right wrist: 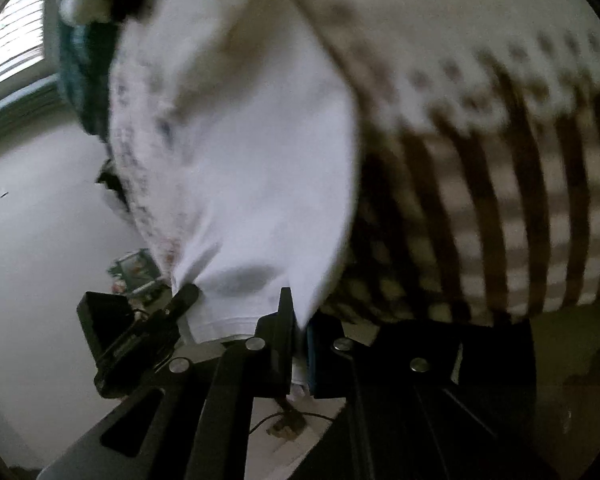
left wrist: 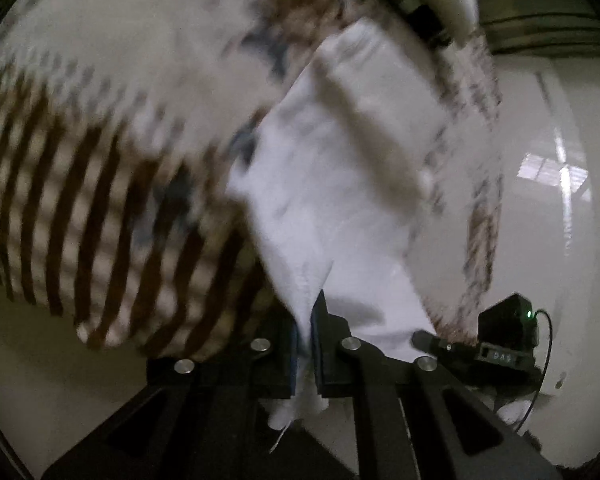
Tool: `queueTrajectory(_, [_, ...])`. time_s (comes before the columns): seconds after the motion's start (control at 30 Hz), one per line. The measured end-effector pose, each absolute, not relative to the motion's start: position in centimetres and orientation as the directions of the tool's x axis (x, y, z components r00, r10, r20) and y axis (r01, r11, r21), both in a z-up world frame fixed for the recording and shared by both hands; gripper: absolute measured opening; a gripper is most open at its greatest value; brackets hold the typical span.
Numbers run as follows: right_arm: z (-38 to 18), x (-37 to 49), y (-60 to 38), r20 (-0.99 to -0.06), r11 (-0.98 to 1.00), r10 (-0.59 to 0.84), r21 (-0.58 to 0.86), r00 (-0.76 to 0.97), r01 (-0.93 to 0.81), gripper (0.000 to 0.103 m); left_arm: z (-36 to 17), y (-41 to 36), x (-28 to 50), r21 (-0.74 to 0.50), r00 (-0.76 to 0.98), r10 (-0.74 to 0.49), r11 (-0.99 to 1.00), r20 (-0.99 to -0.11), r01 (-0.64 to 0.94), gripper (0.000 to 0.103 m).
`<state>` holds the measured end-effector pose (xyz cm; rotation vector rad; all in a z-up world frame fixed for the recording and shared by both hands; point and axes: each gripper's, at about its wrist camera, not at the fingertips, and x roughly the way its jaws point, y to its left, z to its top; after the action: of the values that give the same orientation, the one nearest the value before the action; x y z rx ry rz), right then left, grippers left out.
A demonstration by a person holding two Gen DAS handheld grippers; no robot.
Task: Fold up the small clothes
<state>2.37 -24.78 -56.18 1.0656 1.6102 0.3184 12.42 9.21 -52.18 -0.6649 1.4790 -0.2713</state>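
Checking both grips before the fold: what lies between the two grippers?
A stretch of the white garment. The right wrist view shows its hem running from the left gripper to the right gripper, both shut on it.

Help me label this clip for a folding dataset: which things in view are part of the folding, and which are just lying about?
Part of the job:
- white garment, its edge pinched by both grippers
- left gripper, shut on the cloth
- right gripper, shut on the cloth
- brown-striped cloth beneath, possibly next

Lying about:
- small clutter on the table, too blurred to name
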Motion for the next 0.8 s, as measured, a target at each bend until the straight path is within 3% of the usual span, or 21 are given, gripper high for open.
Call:
queueTrajectory(0.23, [-51.1, 12.1, -26.3, -0.636, 0.535, 0.744, 0.750, 0.205, 0.389, 0.005, -48.5, 8.6, 22.4, -0.647, 0.241, -0.604, 0.740, -0.759, -0.185, 0.004])
queueTrajectory(0.43, [-53.5, 22.1, -28.4, -0.655, 0.522, 0.701, 0.742, 0.284, 0.421, 0.005, -50.5, 8.2, 31.4, -0.695, 0.272, -0.642, 0.688, -0.717, -0.208, 0.006])
queueTrajectory(0.57, [-55.7, 27.7, -29.8, -0.615, 0.429, 0.709, 0.764, 0.345, 0.482, 0.008, -52.9, 7.9, 36.7, -0.722, 0.247, -0.679, 0.650, -0.692, -0.237, 0.009])
queueTrajectory(0.63, [-56.2, 29.4, -30.4, -0.583, 0.373, 0.717, 0.784, 0.382, 0.497, 0.019, -53.6, 8.0, 38.7, -0.749, 0.259, -0.703, 0.613, -0.662, -0.249, 0.017])
queueTrajectory(0.73, [-55.4, 31.1, -31.6, -0.549, 0.327, 0.697, 0.816, 0.462, 0.477, 0.044, -53.9, 9.0, 40.8, -0.777, 0.298, -0.718, 0.569, -0.629, -0.271, 0.024])
queueTrajectory(0.77, [-55.1, 31.2, -31.7, -0.552, 0.335, 0.690, 0.817, 0.468, 0.470, 0.056, -54.0, 9.3, 41.4, -0.776, 0.303, -0.714, 0.567, -0.631, -0.276, 0.028])
queueTrajectory(0.8, [-54.8, 31.2, -32.0, -0.568, 0.358, 0.678, 0.809, 0.466, 0.465, 0.061, -53.9, 9.7, 41.8, -0.774, 0.309, -0.709, 0.570, -0.633, -0.278, 0.035])
